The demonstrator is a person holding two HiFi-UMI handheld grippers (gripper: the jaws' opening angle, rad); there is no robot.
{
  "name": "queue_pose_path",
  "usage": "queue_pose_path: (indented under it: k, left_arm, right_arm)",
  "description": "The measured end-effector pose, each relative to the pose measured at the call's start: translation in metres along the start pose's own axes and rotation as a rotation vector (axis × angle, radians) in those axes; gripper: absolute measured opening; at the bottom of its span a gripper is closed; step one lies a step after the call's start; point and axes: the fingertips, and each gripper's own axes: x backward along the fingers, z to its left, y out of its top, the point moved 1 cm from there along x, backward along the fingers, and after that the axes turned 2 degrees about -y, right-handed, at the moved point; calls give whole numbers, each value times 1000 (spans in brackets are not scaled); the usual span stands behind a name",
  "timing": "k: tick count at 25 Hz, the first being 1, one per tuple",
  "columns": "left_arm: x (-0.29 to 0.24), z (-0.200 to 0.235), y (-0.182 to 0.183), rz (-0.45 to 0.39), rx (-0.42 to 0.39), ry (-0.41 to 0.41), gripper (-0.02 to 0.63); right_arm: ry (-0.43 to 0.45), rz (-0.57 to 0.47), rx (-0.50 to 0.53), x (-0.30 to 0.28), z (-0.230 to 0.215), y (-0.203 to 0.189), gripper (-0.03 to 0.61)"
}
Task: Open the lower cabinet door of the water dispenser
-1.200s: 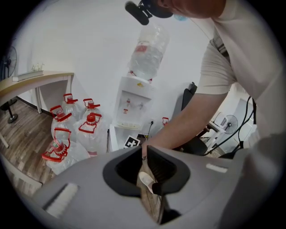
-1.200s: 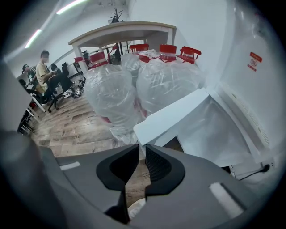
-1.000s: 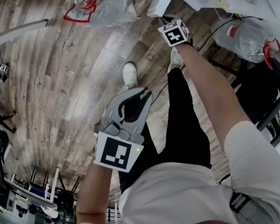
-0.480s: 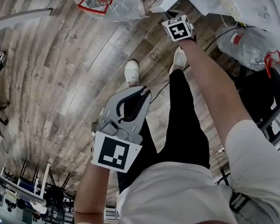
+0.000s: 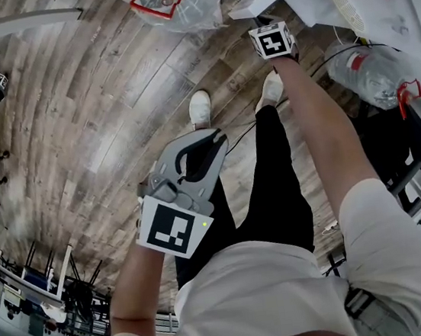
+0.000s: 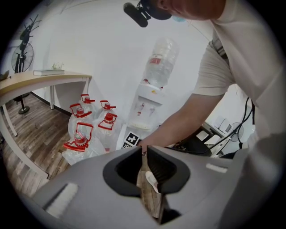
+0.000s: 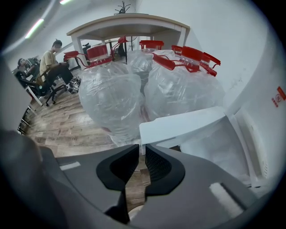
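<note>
Door (image 7: 187, 125): ajar, low on dispenser (image 6: 147, 103), its corner edge at the tips | right gripper (image 7: 142, 147): nearer, pinching that edge, door stretching up-right from it | left gripper (image 6: 145, 150): jaws together, empty, well back | next: likely pull edge outward

Right gripper (image 7: 142, 150) is sitting on the edge of the lower cabinet door (image 7: 187, 123), which is spreading off to its right. Water bottles (image 7: 111, 94) are crowding just beyond it, with a table (image 7: 129, 20) standing behind them. Left gripper (image 5: 218, 135) is hanging well back over the floor (image 5: 96, 117).
</note>
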Motion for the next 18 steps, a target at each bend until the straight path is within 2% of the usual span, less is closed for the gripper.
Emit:
queue_pose_path:
  k: [8,18]
  left_arm:
    - [15,-3,10,-3,-46,-30,60]
    - [29,-39,60,-67,-174,-117,60]
  right_arm:
    - [-2,-36,-12,32,8,6,44]
    - [53,-128,-71,133,27,12,44]
